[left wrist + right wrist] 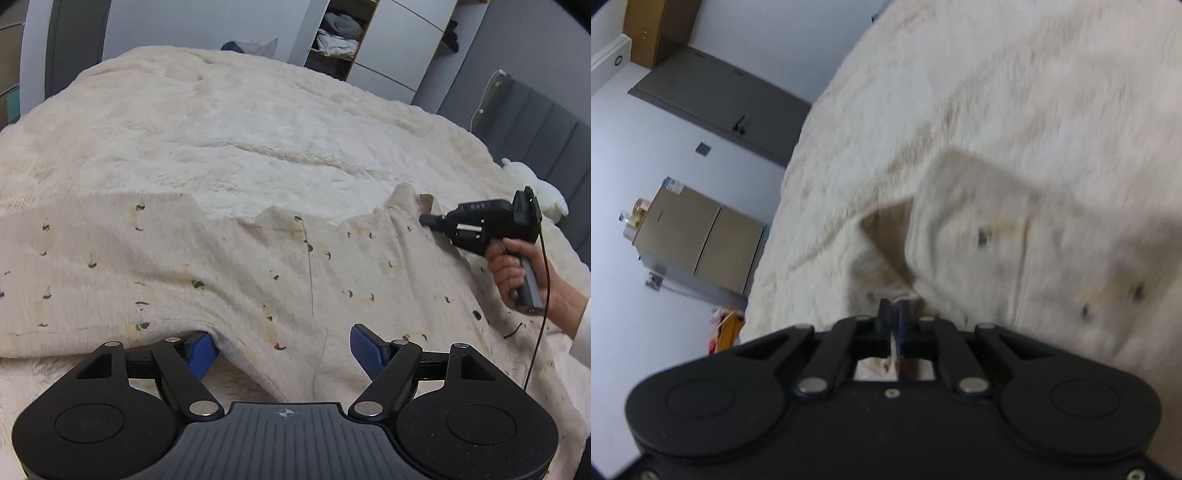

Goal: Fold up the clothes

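A cream garment [258, 266] with small dark and yellow marks lies spread across the bed. My left gripper [282, 349] is open over its near hem, blue pads [201, 352] wide apart, one pad against a raised fold. My right gripper [424, 218] shows at the right of the left wrist view, held in a hand, its tip at the garment's far right corner. In the blurred right wrist view my right gripper [894, 314] is shut on a cream edge of the garment [1015, 251], with cloth pinched between the pads.
A fluffy cream blanket [240, 122] covers the bed under the garment. An open wardrobe with clothes [340, 37] stands behind the bed. A grey headboard [546, 122] and a white soft toy [535, 188] are at the right. A small fridge [701, 243] stands by the wall.
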The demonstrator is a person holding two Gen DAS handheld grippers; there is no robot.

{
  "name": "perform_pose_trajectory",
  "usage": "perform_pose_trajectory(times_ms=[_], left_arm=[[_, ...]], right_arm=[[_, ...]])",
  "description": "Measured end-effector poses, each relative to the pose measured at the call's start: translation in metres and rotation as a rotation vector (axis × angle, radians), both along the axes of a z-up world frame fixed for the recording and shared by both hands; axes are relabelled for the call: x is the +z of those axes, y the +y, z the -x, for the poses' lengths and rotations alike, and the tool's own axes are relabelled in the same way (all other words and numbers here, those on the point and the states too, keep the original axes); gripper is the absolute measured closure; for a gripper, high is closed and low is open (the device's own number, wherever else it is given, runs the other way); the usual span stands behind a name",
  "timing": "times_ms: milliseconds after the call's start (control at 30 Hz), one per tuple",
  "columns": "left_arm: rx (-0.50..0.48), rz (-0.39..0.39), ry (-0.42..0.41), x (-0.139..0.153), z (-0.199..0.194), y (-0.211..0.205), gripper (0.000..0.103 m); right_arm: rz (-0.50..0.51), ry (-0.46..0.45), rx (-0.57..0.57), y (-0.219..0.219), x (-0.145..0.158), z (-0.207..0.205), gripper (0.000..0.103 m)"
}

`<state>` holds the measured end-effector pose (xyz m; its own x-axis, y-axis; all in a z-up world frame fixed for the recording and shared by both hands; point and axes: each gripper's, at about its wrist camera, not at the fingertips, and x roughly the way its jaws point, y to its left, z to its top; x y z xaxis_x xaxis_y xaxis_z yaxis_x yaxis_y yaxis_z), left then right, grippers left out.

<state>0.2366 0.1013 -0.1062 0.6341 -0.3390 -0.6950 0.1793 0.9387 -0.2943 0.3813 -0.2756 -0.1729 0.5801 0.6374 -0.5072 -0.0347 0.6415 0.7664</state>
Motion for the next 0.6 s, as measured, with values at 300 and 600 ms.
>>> perform_pose_trajectory(times_ms=[300, 600], left_arm=[[0.114, 0.08, 0.032, -0.032, 0.005, 0.012, 0.031], [0.073, -0.006, 0.027, -0.019, 0.007, 0.01, 0.031]], right_arm=[[0.443, -0.13, 0.001, 0.039, 0.066, -0.067, 0.103], [0.668, -0.065, -0.002, 0.039, 0.092, -0.049, 0.079]])
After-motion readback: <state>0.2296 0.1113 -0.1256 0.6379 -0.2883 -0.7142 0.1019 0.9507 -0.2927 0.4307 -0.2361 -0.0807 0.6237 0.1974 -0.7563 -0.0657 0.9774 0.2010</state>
